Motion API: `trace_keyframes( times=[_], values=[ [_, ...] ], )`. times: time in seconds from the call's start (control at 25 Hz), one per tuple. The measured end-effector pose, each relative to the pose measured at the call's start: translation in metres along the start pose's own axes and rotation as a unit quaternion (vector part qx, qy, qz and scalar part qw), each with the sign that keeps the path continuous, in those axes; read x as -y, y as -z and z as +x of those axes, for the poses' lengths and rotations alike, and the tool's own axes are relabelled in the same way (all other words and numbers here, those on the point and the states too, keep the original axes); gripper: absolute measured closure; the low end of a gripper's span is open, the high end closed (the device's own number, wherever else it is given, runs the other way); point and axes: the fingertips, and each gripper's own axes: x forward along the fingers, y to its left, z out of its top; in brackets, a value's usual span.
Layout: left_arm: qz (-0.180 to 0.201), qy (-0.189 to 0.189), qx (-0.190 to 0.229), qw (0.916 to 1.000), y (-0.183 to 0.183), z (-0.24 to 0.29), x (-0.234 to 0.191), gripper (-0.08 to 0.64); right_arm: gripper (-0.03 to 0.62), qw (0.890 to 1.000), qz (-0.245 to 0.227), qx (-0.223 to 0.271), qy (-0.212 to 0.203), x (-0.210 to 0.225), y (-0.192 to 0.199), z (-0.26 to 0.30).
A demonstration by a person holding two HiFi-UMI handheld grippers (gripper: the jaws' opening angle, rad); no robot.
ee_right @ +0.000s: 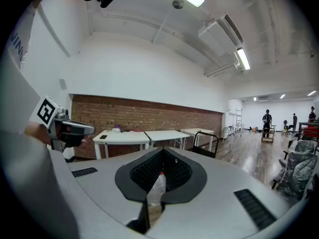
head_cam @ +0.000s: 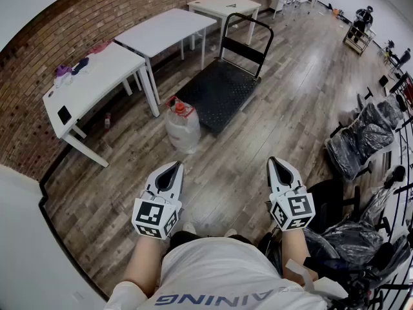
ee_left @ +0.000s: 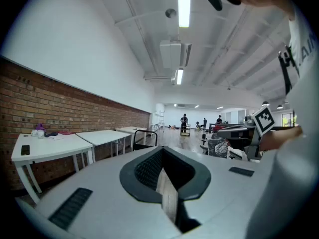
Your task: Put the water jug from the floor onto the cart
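Head view, left side: brick wall (head_cam: 39, 128) with three white tables in a row along it. The nearest table (head_cam: 110, 76) has a dark flat item (head_cam: 64, 115) at its near edge and purple and pink bits (head_cam: 64, 71) at the wall edge. The middle table (head_cam: 164, 30) and far table (head_cam: 226, 4) have bare tops.

The left gripper (head_cam: 171, 170) is low in the frame with its marker cube toward the person. It's held over the wood floor (head_cam: 258, 141), well apart from the jug. In the left gripper view the left gripper (ee_left: 162, 151) has its jaws closed tip to tip, with nothing between them and only floor showing through the slit.

The water jug (head_cam: 182, 129) stands upright on the floor, translucent white with a red cap. It's just beside the near left corner of the cart (head_cam: 219, 92) and close to the nearest table's front leg. Can't tell if it touches the cart. The cart deck is black and bare, with the handle (head_cam: 248, 34) upright at its far edge.

The right gripper (head_cam: 276, 165) is level with the left one, also over the floor and clear of the jug. In the right gripper view the right gripper (ee_right: 162, 152) has its jaws closed and grips nothing. The jug (ee_right: 157, 185) shows far off through the slit.

On the right are plastic-wrapped chairs (head_cam: 364, 134). People (head_cam: 361, 21) stand at the far end of the room.
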Motion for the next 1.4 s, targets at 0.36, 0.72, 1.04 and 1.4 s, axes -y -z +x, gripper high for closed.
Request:
trace_keyframes(
  times=[0.36,0.72,1.04,1.4],
  values=[
    [0.005,0.007,0.004,0.9999,0.005,-0.002,-0.056,0.560,0.588,0.999,-0.006,-0.008,0.030,-0.023,-0.003,0.026],
    [-0.015,-0.002,-0.006,0.9999,0.017,0.010,-0.086,0.560,0.588,0.999,-0.016,-0.042,0.016,-0.032,0.007,0.051],
    [-0.016,-0.057,-0.018,0.9981,0.016,0.048,-0.106,0.560,0.588,0.999,-0.003,-0.027,-0.033,-0.002,0.014,0.117],
    [-0.040,-0.100,-0.011,0.9941,-0.016,0.143,-0.094,0.560,0.588,0.998,-0.010,-0.016,-0.065,0.095,0.022,0.195]
  ],
)
